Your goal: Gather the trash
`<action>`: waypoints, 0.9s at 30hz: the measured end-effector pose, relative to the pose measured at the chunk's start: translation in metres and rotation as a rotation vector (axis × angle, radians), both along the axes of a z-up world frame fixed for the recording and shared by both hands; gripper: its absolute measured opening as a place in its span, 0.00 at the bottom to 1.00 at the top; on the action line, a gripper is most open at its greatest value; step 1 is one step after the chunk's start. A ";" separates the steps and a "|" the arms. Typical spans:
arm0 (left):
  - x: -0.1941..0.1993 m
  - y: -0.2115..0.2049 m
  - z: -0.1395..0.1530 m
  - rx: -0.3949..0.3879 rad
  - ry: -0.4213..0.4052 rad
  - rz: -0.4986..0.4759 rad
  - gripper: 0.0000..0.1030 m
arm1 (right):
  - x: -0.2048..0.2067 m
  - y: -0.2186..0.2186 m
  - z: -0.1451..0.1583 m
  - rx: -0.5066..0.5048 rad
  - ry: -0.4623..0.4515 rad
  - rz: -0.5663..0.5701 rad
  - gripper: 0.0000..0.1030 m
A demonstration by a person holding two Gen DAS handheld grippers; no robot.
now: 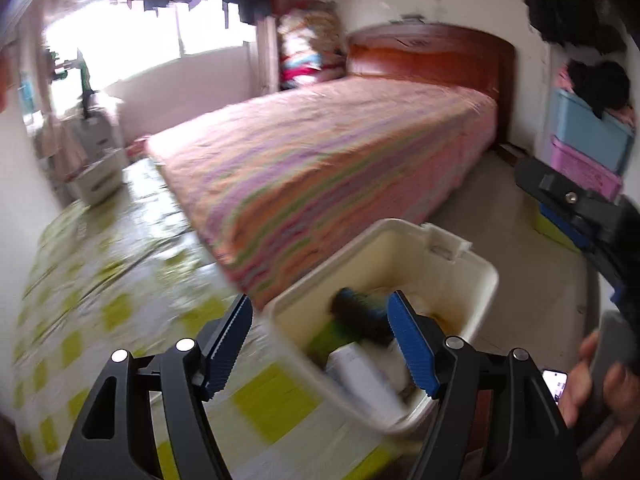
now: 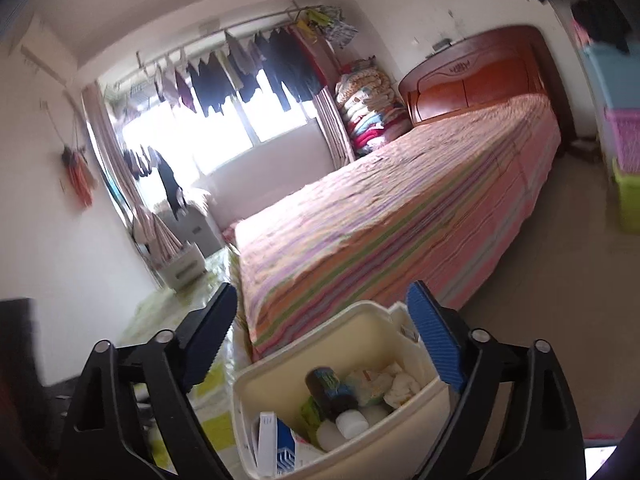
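Both grippers, left (image 1: 320, 344) and right (image 2: 320, 334), gape wide, holding nothing. The bin (image 2: 400, 426) of trash sits at the bed's (image 2: 400, 208) foot corner.

The left hand-held gripper (image 1: 320, 340) has its jaws apart, with nothing pressed between them. Below lies a cream bin (image 1: 476, 280) holding a blurred dark bottle (image 1: 360, 316) and white packaging (image 1: 360, 376). Behind it stands a striped bed (image 1: 320, 152).

Left gripper (image 1: 320, 340) is pointing downward, jaws standing apart with nothing pinched. Right gripper (image 2: 324, 336) is hanging nearly level, jaws gaping wide, a hand (image 1: 604, 392) wrapping its handle.
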State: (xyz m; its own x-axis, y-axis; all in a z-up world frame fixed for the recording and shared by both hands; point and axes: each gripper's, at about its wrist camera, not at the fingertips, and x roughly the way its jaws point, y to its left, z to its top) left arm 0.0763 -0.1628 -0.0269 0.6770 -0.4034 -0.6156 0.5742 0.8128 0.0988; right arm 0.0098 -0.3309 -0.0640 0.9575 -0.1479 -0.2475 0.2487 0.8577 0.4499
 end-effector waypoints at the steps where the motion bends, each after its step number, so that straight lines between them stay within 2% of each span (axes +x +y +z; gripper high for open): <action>1: -0.006 0.020 0.003 -0.021 0.001 0.038 0.66 | 0.000 0.008 0.001 -0.021 0.016 -0.005 0.90; 5: -0.023 0.086 0.012 -0.080 0.002 0.199 0.67 | -0.002 0.055 -0.004 -0.063 0.078 0.035 0.94; 8: -0.038 0.124 0.016 -0.052 -0.033 0.313 0.68 | -0.002 0.113 -0.005 -0.154 0.131 0.101 0.94; 12: -0.061 0.160 0.016 -0.011 -0.081 0.408 0.71 | 0.000 0.174 -0.005 -0.208 0.187 0.225 0.94; 18: -0.082 0.198 0.016 -0.046 -0.015 0.444 0.72 | -0.003 0.216 -0.004 -0.224 0.265 0.201 0.94; 22: -0.093 0.207 0.020 -0.061 -0.027 0.449 0.72 | -0.006 0.228 0.001 -0.262 0.299 0.173 0.94; 27: -0.095 0.205 0.021 -0.061 -0.017 0.415 0.72 | -0.004 0.213 0.021 -0.317 0.309 0.121 0.94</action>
State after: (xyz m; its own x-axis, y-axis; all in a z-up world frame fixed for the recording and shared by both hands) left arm -0.0185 0.0417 -0.0054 0.7996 -0.1298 -0.5864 0.1958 0.9794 0.0502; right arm 0.0063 -0.1176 -0.0432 0.8612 -0.1539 -0.4844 0.2194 0.9723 0.0812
